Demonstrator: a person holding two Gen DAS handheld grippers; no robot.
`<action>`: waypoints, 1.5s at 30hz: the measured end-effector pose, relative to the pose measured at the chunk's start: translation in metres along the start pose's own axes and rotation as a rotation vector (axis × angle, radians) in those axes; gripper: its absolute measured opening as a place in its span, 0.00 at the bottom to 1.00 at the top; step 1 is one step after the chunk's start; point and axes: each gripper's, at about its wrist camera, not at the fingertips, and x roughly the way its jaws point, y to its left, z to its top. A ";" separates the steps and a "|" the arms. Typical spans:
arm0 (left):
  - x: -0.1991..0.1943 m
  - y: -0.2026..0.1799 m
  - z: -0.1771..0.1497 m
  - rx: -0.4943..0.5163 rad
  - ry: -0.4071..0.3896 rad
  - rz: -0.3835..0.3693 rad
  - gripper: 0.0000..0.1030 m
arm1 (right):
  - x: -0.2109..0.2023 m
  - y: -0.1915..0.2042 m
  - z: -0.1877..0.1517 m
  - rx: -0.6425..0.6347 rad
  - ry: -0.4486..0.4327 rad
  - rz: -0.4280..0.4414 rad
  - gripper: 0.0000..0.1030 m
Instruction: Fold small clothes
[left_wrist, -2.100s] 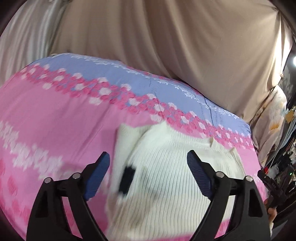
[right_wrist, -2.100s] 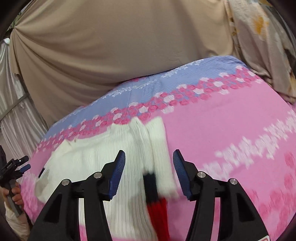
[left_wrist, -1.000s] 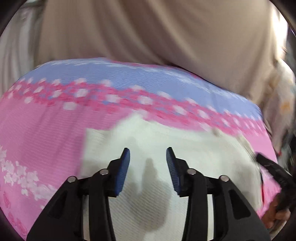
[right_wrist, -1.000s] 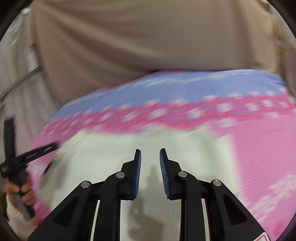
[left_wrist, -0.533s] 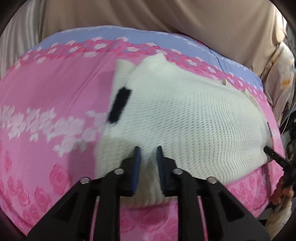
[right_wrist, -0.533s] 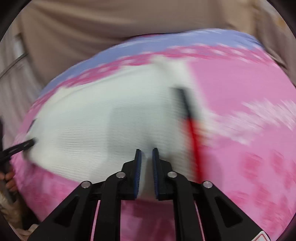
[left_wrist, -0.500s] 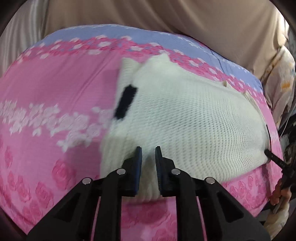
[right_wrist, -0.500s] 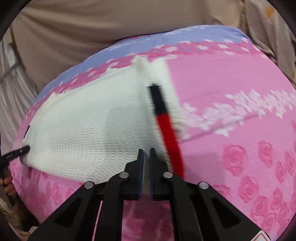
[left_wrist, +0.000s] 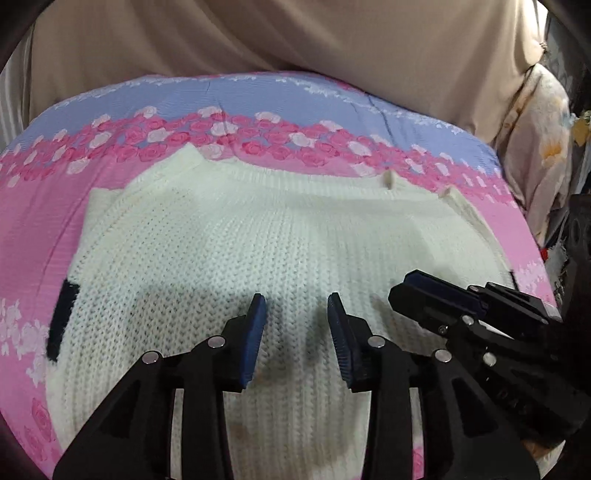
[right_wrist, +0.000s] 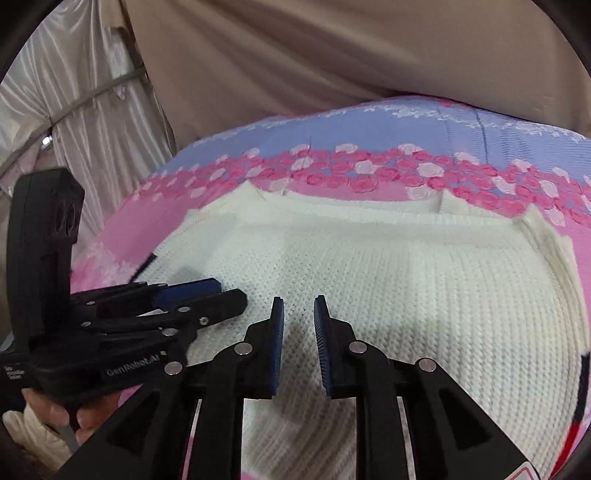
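Two grippers hover side by side over your white knit sweater (left_wrist: 280, 240), which lies flat on the pink rose-print bedcover (left_wrist: 44, 206). Left gripper (left_wrist: 297, 325) and right gripper (right_wrist: 298, 325): jaws opening, nothing pinched between. "GenRobot.AI" reads on your left gripper's body.
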 end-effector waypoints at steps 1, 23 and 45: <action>0.004 0.006 0.001 -0.002 -0.007 0.005 0.32 | 0.003 -0.010 -0.002 0.002 0.002 -0.050 0.15; -0.006 0.077 0.010 -0.144 -0.040 0.071 0.31 | -0.030 -0.181 0.005 0.423 -0.047 -0.237 0.06; -0.079 0.123 -0.039 -0.283 -0.078 0.029 0.38 | -0.009 0.008 -0.002 0.063 0.023 -0.033 0.28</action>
